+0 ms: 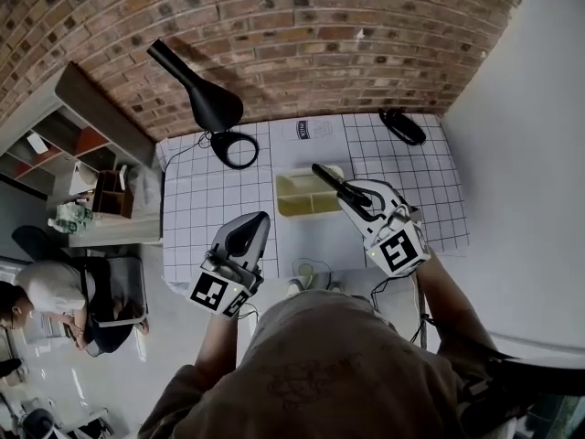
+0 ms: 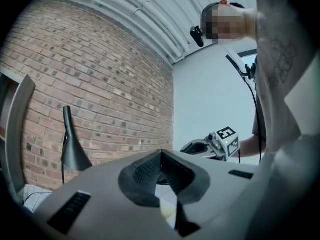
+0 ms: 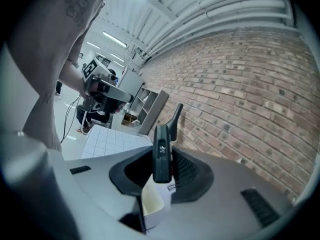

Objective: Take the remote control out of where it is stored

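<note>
A white bench (image 1: 206, 213) with a grey grid pattern stands against a red brick wall (image 1: 302, 35), with a plain white wall (image 1: 530, 135) at the right and an open shelf unit (image 1: 64, 144) at the left. A black cone-shaded desk lamp (image 1: 208, 103) and a black oval object (image 1: 402, 126) are on the bench's far side. A pale yellow plastic tray (image 1: 280, 196) with compartments sits mid-bench. Above it, the right hand-held gripper (image 1: 358, 199) pinches the slim black remote control (image 1: 329, 179) edge-on, lifted over the tray. The left hand-held gripper (image 1: 249, 231) has its jaws pressed together on nothing.
</note>
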A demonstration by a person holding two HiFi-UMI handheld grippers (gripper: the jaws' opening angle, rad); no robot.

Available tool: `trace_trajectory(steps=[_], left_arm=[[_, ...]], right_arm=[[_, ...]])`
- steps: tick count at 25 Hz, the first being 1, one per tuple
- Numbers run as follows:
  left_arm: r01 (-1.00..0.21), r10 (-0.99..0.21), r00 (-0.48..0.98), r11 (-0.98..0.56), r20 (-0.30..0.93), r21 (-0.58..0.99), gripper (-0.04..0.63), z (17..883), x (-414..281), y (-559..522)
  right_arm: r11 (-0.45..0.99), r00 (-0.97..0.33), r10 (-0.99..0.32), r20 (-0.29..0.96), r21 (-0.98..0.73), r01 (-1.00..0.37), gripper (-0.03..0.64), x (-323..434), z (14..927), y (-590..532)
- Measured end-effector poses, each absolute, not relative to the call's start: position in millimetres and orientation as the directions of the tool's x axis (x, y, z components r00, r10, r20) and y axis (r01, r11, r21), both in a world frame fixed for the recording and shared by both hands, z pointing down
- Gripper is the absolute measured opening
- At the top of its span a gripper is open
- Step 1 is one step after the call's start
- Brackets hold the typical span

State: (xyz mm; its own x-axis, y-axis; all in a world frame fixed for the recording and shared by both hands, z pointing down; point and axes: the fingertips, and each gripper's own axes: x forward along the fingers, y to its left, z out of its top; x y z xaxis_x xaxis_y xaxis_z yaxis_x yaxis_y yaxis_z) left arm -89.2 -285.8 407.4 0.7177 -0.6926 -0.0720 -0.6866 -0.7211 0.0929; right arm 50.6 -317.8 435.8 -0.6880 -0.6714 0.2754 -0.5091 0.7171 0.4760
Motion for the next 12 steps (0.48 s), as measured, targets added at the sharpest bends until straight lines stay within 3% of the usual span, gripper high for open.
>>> trace_trajectory(steps=[9,12], left_arm=[[-0.653,-0.652,0.756,-0.757,-0.062,-0.003,0.005,395,-64,-285],[-0.656,-0.652,0.752,-0.754,-0.1,-0.019,0.005,379,-63,-286]], right_arm=[[0.61,-0.655,-0.746,0.121,0.519,-0.599,0.094,94,374,-289],[0.564,-0.626,-0.779,-0.027,0.406,-0.719,0.094,113,349,-282]])
